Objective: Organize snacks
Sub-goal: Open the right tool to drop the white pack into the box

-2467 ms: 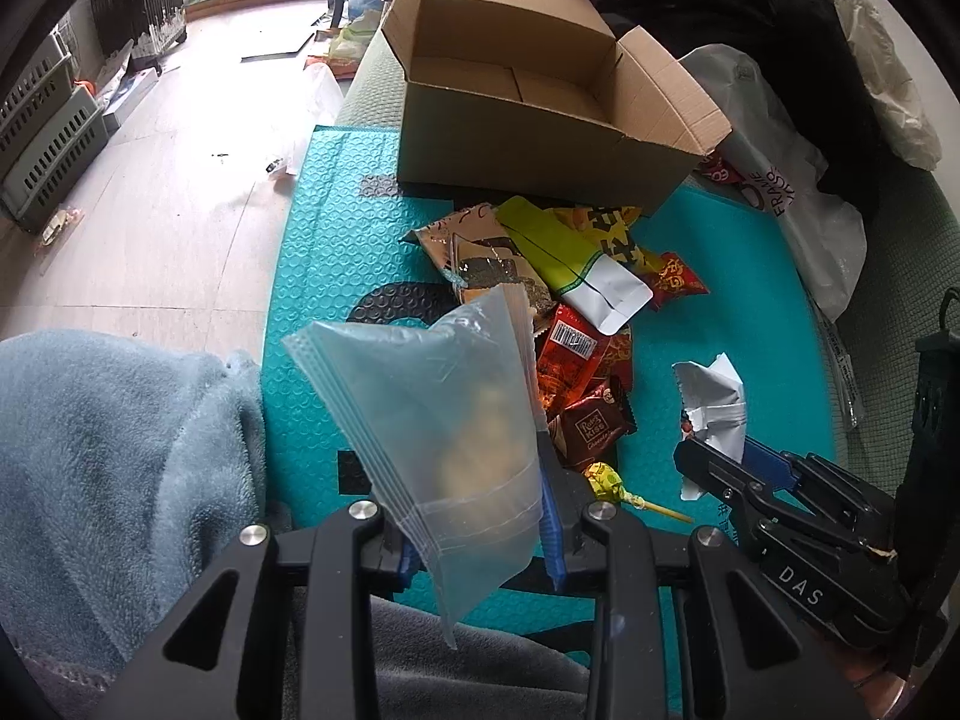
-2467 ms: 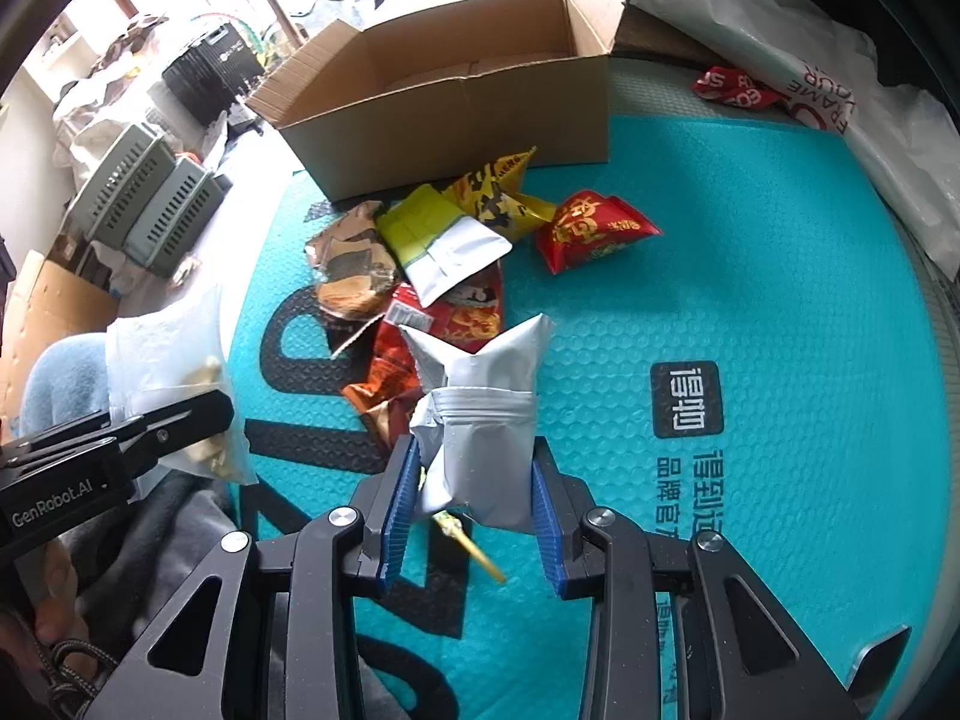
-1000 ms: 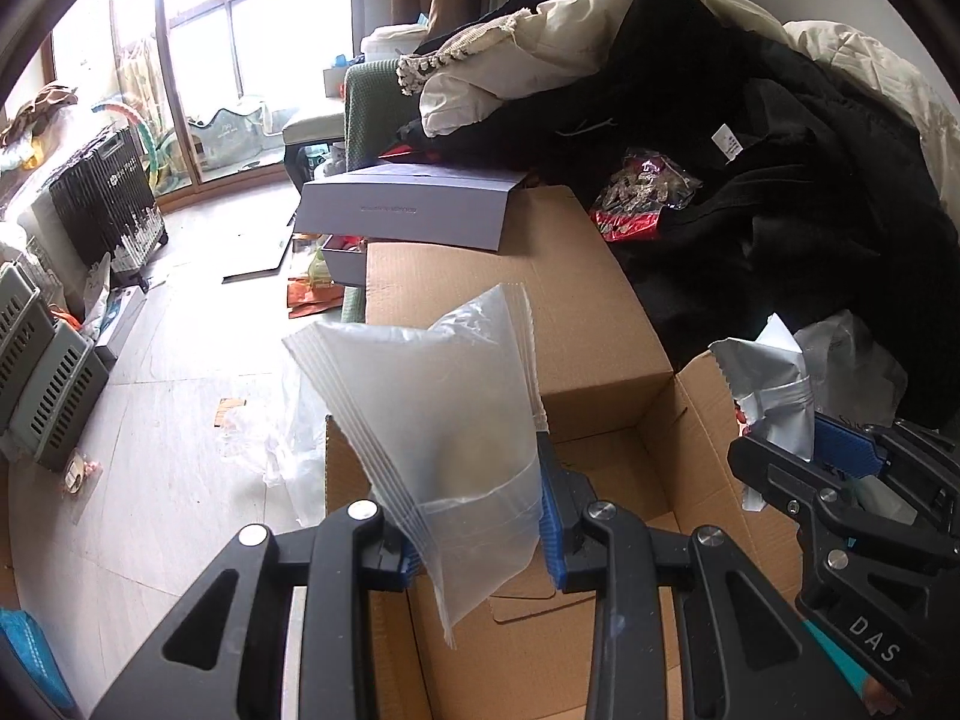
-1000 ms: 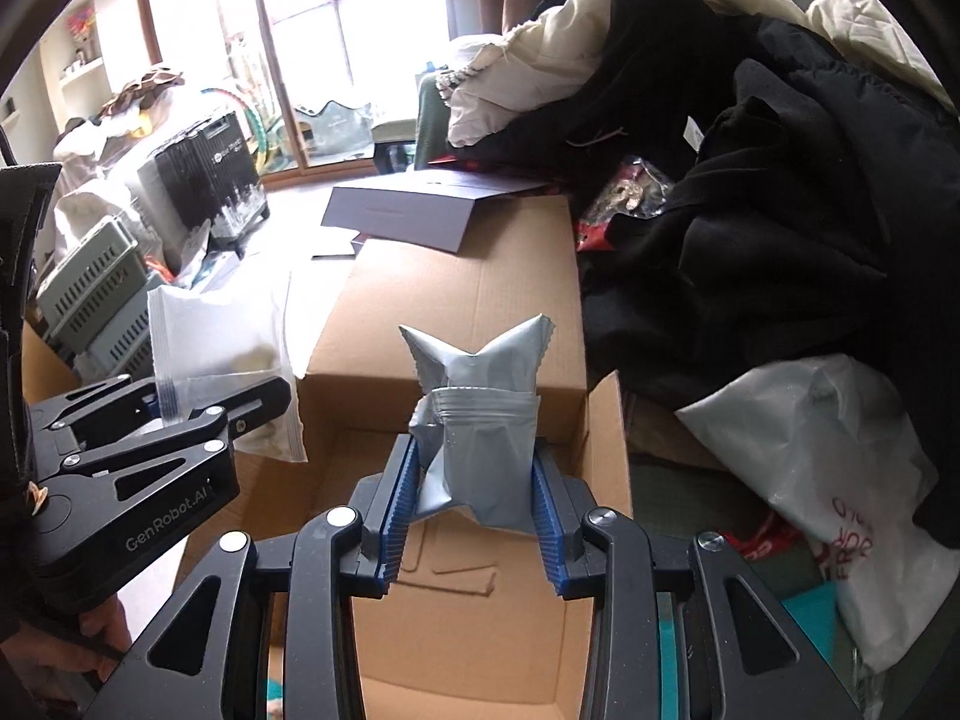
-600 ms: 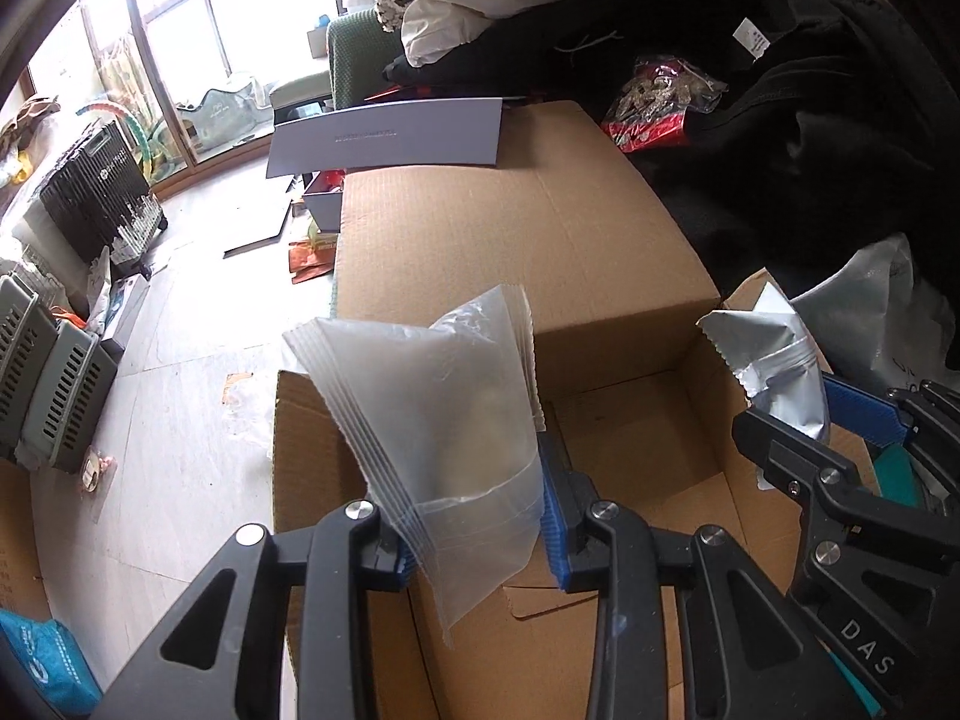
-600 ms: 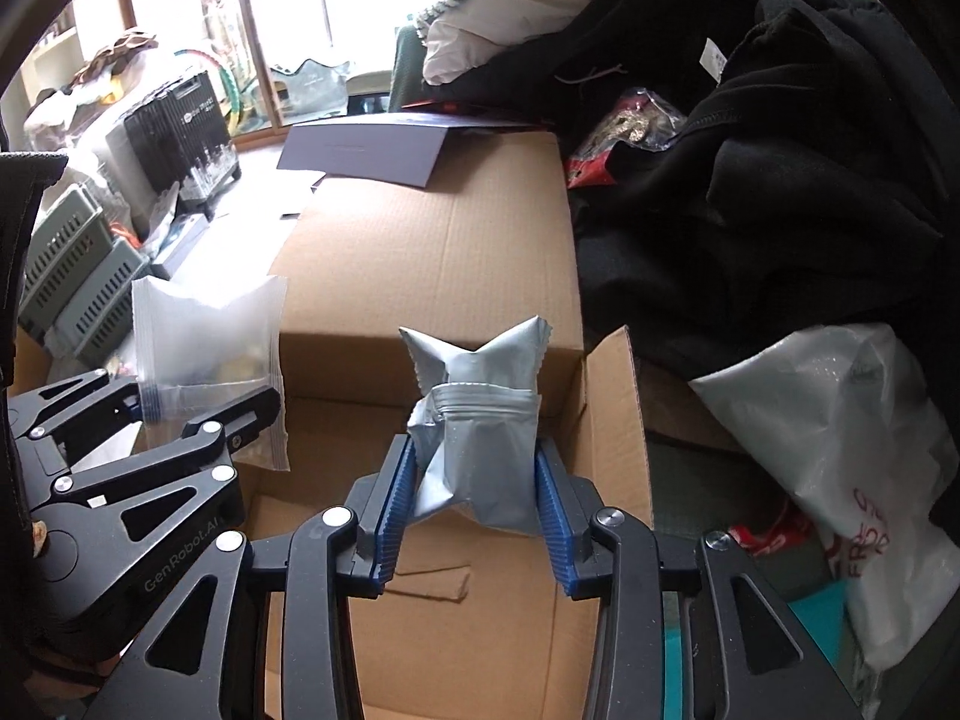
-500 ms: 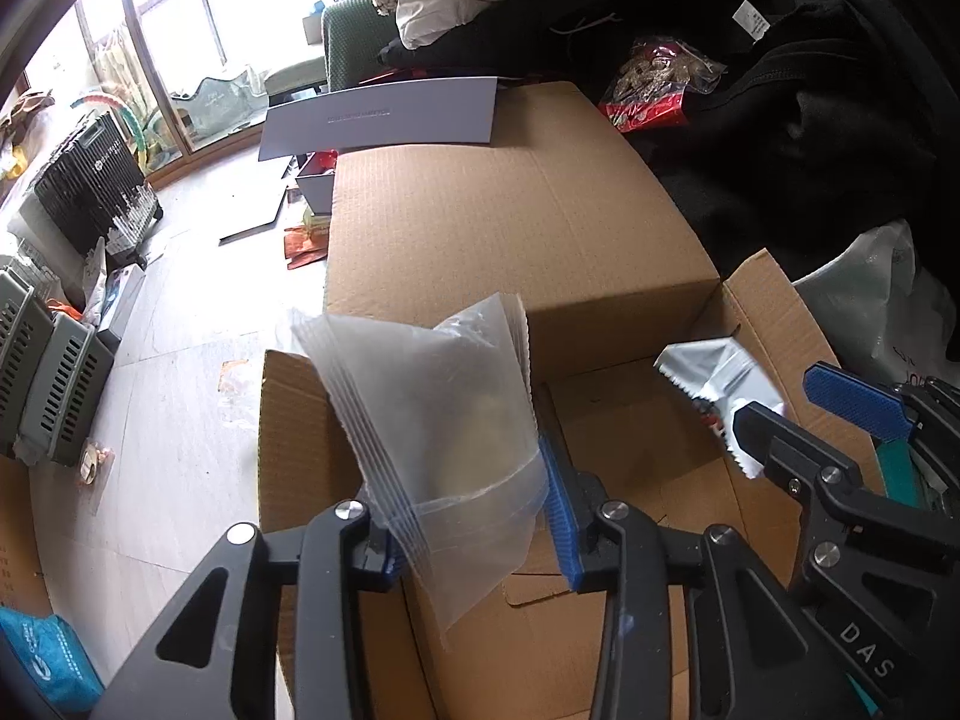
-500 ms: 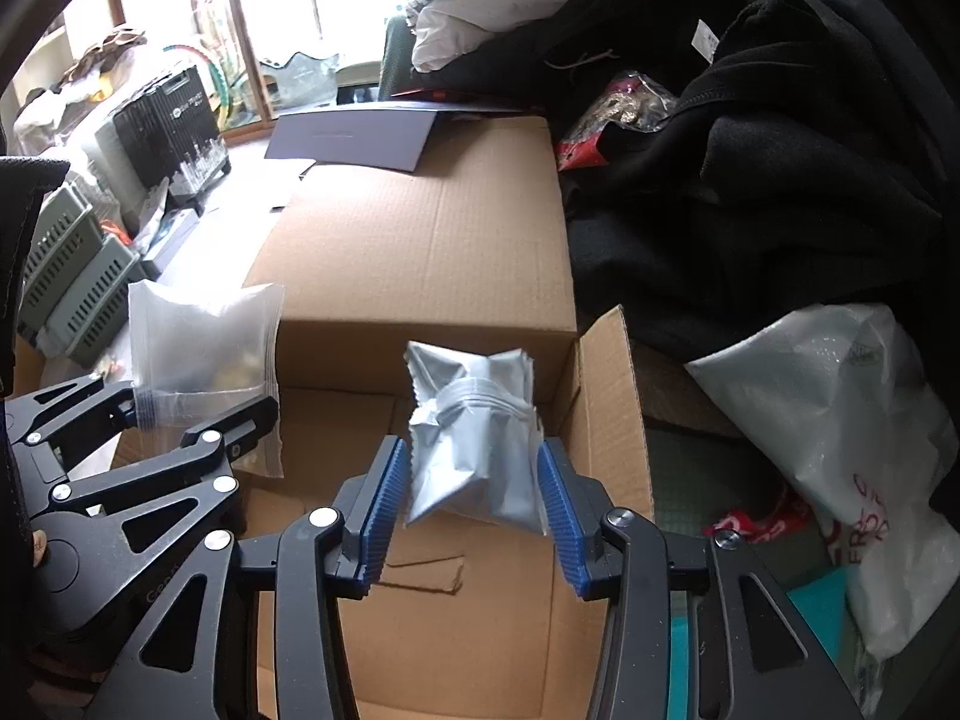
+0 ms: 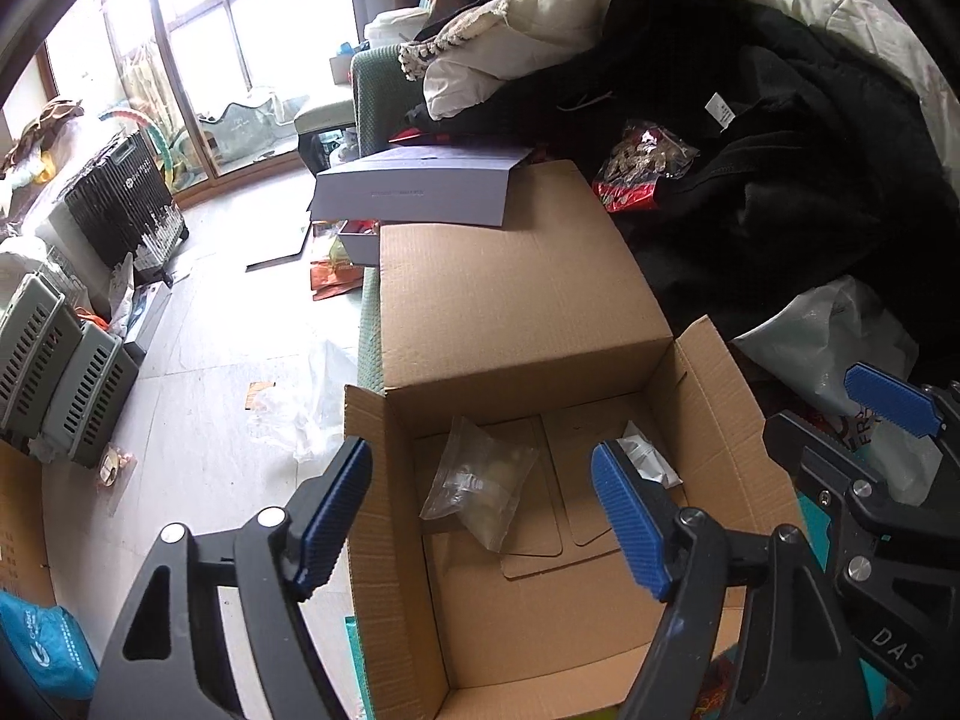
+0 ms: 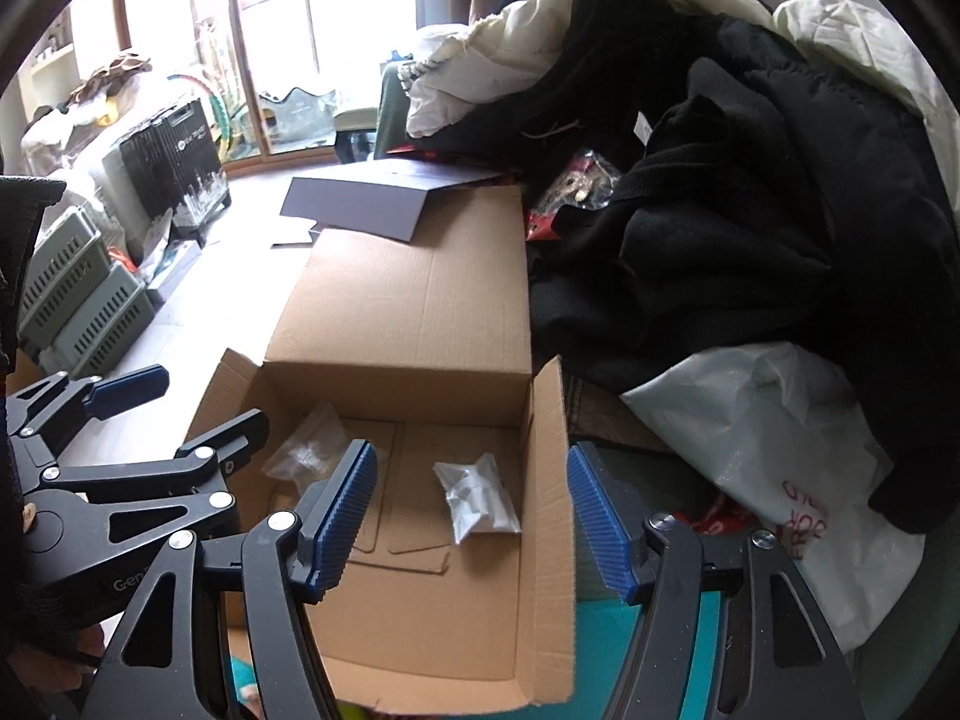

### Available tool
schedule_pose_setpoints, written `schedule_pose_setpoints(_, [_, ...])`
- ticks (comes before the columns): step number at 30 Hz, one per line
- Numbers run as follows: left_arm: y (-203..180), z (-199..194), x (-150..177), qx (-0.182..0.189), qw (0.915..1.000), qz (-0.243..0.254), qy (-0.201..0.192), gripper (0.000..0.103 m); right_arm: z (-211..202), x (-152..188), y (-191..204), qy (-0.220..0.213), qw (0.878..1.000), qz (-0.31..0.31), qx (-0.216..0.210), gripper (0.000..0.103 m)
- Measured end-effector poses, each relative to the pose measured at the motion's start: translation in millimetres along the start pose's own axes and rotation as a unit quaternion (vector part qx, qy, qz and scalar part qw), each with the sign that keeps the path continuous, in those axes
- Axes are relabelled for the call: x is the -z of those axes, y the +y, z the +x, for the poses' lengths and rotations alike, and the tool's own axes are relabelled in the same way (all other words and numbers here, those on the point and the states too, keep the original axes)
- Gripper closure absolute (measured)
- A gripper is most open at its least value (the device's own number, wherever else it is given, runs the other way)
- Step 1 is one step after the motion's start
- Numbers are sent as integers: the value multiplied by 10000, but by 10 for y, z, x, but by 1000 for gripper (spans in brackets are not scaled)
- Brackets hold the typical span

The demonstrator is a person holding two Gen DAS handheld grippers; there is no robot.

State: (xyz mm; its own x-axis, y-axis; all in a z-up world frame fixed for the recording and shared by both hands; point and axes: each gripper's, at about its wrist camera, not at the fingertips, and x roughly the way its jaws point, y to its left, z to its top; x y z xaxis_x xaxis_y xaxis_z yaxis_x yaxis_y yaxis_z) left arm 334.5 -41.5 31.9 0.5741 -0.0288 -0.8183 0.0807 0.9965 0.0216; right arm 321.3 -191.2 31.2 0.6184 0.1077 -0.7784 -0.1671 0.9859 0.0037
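An open cardboard box (image 9: pixel 522 312) fills the middle of both views; its right flap shows in the right wrist view (image 10: pixel 549 480). A clear zip bag (image 9: pixel 480 489) lies on the box floor at the left; in the right wrist view (image 10: pixel 309 447) it is partly hidden. A silver foil pouch (image 10: pixel 477 501) lies at the right, half hidden in the left wrist view (image 9: pixel 645 459). My left gripper (image 9: pixel 480 516) is open and empty above the box. My right gripper (image 10: pixel 471 516) is open and empty above it too, and shows at the left view's right edge (image 9: pixel 864 438).
A pile of dark and cream clothes (image 9: pixel 750 120) rises behind and right of the box. A white plastic bag (image 10: pixel 780 450) lies right of it. A grey flat carton (image 9: pixel 414 192) rests on the box's far flap. Grey crates (image 9: pixel 54 372) stand on the floor at left.
Both grippers opened over the box. The clear zip bag dropped from the left one and the silver pouch from the right one onto the box floor.
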Motion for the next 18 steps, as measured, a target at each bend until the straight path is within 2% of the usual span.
schedule_pose_setpoints(9, [38,-922,-3,7,9976,-1,-699,28,-868,-94,105,-668,9976,-182,7,37])
schedule_pose_setpoints(18, [73,-1698,159,31,9919,60,-1265,28,-1582,46,206,-1119,9932,-311,-37,36])
